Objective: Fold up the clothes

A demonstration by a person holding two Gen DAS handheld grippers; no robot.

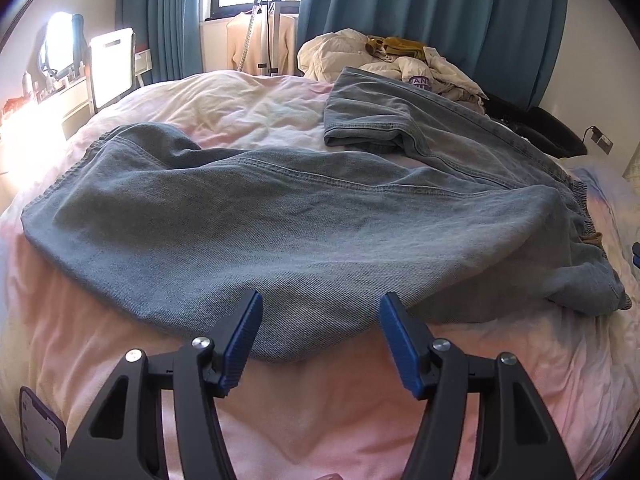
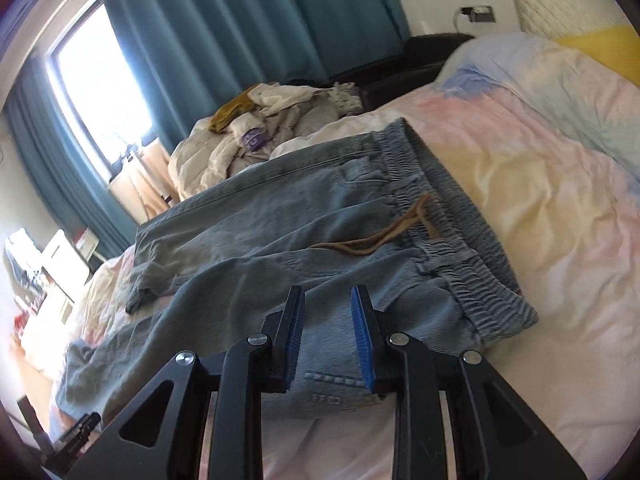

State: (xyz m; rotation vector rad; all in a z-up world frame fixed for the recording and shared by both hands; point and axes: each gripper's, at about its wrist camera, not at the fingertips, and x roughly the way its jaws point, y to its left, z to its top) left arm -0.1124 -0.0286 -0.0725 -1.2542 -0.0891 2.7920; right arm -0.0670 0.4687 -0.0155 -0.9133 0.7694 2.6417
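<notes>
Home bedroom, bed (image 1: 360, 420), curtains (image 1: 420, 12), window (image 2: 100, 92)

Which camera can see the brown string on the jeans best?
The right wrist view. The brown drawstring lies in full sight there, looping over the jeans from the stretchy waistband. The left wrist view shows only a tiny brown bit at the jeans' far right edge.

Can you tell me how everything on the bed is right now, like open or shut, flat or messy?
jeans: spread on the bed, legs apart, one hem turned over
drawstring: untied, loose
left gripper: open, empty
right gripper: open, over the jeans
pile of clothes: crumpled
curtains: partly open
</notes>
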